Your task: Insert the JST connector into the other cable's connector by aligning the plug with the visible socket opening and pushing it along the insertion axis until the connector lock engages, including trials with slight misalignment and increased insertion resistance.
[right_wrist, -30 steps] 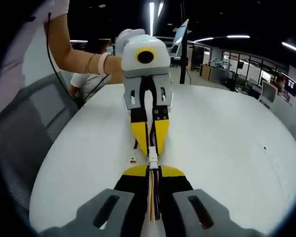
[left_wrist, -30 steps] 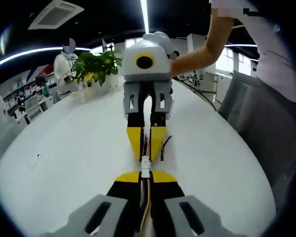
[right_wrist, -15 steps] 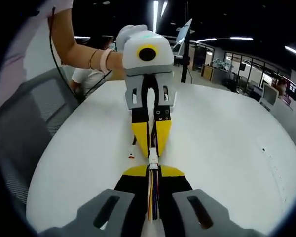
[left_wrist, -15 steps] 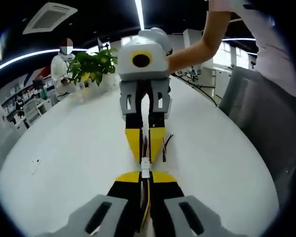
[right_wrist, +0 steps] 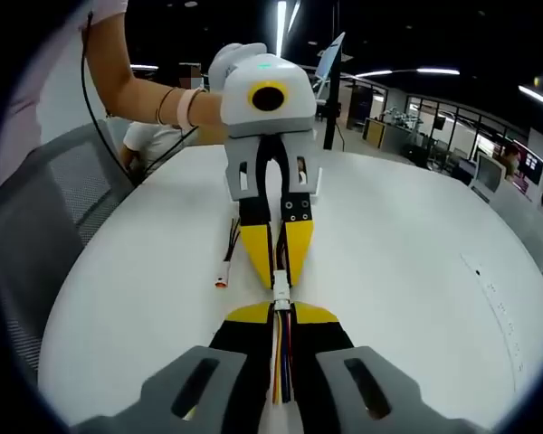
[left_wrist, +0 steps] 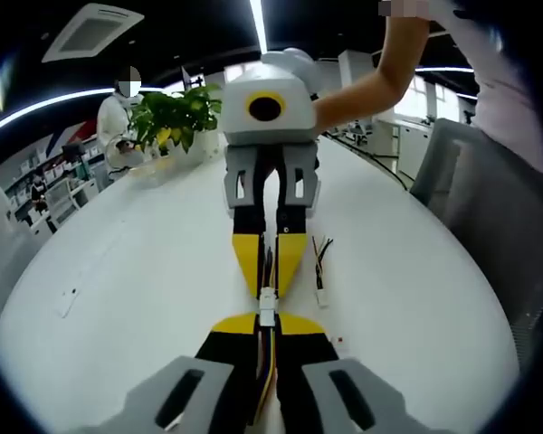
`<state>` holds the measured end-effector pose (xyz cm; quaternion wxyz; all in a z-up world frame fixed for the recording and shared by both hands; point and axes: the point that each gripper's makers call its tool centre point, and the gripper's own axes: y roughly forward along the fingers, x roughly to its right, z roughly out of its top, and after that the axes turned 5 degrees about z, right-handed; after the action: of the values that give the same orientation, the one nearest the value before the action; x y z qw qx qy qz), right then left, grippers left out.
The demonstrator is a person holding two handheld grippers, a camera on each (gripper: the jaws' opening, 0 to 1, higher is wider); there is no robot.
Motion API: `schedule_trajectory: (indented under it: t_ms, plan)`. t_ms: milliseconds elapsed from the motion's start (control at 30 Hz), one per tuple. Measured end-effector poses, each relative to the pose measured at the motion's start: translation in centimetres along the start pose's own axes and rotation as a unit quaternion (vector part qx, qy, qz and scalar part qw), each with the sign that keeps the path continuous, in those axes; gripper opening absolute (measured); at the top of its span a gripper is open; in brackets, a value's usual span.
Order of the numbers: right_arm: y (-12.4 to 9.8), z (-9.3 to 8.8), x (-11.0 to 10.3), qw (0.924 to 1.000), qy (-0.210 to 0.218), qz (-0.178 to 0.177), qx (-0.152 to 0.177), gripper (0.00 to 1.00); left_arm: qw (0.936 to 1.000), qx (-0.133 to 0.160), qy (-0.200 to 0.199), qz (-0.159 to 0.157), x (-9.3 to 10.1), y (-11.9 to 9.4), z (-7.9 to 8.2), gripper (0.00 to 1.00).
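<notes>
Big white round counter (left_wrist: 118, 271) in an open office, dark ceiling with long strip lights (left_wrist: 258, 23) and a square air vent (left_wrist: 81, 32). Potted green plant (left_wrist: 172, 117) on the counter's far edge. Grey chair (right_wrist: 45, 226) beside the counter. Desks with monitors (right_wrist: 489, 167) farther back, glass partitions (right_wrist: 434, 108) behind.

This is looking like a large open-plan office. Long strip lights (right_wrist: 280, 20) are glowing on a dark ceiling, beside a square air-conditioning vent (left_wrist: 81, 33). A broad round white table (left_wrist: 136, 271) is taking up the foreground, with a potted plant (left_wrist: 174, 116) sitting at its far edge. Rows of desks with monitors (right_wrist: 489, 167) are stretching into the background, and a grey office chair (right_wrist: 45, 235) is standing at the table.
</notes>
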<state>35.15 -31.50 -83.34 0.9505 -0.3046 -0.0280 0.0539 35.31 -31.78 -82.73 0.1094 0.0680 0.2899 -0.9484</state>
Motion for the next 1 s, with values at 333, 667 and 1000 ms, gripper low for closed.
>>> schedule_trajectory:
  t_ms: [333,667,1000]
  plan:
    - [0.6,-0.6,0.1,0.9999,0.008,0.006,-0.002,0.03,0.9999,-0.008,-0.011,-0.006,-0.1,0.4,-1.1,0.00]
    - [1.2,-0.8,-0.2,0.9999,0.008,0.013,-0.005,0.03,0.9995,-0.010,-0.027,-0.013,-0.1,0.6,-1.7,0.00]
    - [1.2,-0.9,-0.2,0.9994,0.031,0.016,0.001,0.04,0.9991,-0.013,-0.038,-0.013,0.0,0.7,-1.8,0.00]
